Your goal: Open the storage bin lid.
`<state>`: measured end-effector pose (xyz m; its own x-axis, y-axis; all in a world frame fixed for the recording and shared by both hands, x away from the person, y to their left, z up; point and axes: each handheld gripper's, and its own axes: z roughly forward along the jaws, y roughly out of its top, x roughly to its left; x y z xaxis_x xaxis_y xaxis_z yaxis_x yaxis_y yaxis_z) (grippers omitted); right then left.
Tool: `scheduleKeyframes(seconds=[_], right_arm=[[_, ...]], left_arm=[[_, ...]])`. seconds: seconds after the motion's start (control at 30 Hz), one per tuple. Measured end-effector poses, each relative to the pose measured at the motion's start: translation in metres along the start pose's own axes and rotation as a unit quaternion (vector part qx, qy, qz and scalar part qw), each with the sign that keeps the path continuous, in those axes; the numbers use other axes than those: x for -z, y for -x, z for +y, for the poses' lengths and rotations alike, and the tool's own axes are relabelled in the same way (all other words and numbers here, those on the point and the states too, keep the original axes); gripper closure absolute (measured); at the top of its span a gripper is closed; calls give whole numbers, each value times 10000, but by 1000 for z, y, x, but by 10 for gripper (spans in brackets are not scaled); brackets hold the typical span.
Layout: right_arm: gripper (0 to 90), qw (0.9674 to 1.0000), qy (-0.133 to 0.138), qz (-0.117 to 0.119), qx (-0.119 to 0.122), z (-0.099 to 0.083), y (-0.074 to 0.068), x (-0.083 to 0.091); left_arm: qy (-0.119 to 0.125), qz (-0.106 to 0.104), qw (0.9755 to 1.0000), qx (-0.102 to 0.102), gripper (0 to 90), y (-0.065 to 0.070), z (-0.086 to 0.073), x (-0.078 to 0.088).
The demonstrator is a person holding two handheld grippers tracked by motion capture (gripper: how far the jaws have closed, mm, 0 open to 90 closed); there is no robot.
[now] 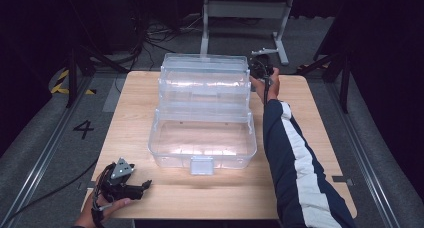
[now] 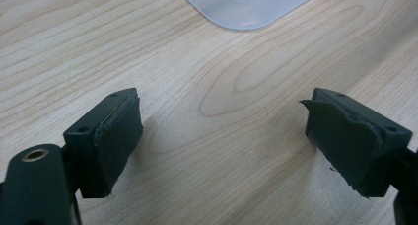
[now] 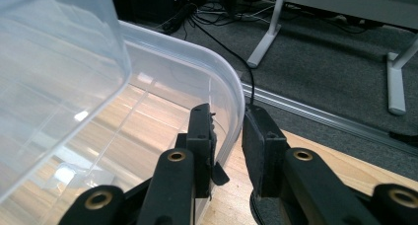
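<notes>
While pinching the clear storage box at its far right lid rim: right gripper. Light, slick, flexible plastic; rim grip best. Left gripper spread wide, empty, near box's front left corner.

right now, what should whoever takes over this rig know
Right gripper: jaws either side of the rim at the far right corner of the clear plastic box; a full clamp cannot be confirmed.
Left gripper: open, idle on the table at its near left corner.
Box: mid-table, its stepped trays opened toward the far edge, front latch hanging free.
Done: box opened.
Left: probably closing the trays or moving the box; unclear.
</notes>
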<state>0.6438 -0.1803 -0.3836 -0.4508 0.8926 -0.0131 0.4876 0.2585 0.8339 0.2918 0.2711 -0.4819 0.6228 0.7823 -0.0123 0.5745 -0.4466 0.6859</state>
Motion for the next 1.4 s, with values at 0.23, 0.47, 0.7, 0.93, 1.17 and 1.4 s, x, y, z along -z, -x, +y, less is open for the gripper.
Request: scheduleKeyframes(seconds=[0.23,0.47,0.7,0.93,1.17,1.4], right_arm=[[689,10000,-16,7,23,1,-1,1],[597,9998,13,-161,148,5,-6,7],[564,9989,-12,-332,340,7,-2,17],[524,9985,77,-351,412,9,2,33],[521,9974,111,-285,651,9,-1,49],[521,9959,3,-266,860,9,-6,66]], left_arm=[[-8,2,10000,-10,145,0,0,0],[-5,33,10000,-93,145,-1,1,0],[-8,5,10000,-68,145,-1,1,-1],[-23,-32,10000,-59,145,-2,3,-2],[-54,-49,9999,-83,145,-2,3,-1],[-44,-56,9999,-79,145,-2,3,-2]])
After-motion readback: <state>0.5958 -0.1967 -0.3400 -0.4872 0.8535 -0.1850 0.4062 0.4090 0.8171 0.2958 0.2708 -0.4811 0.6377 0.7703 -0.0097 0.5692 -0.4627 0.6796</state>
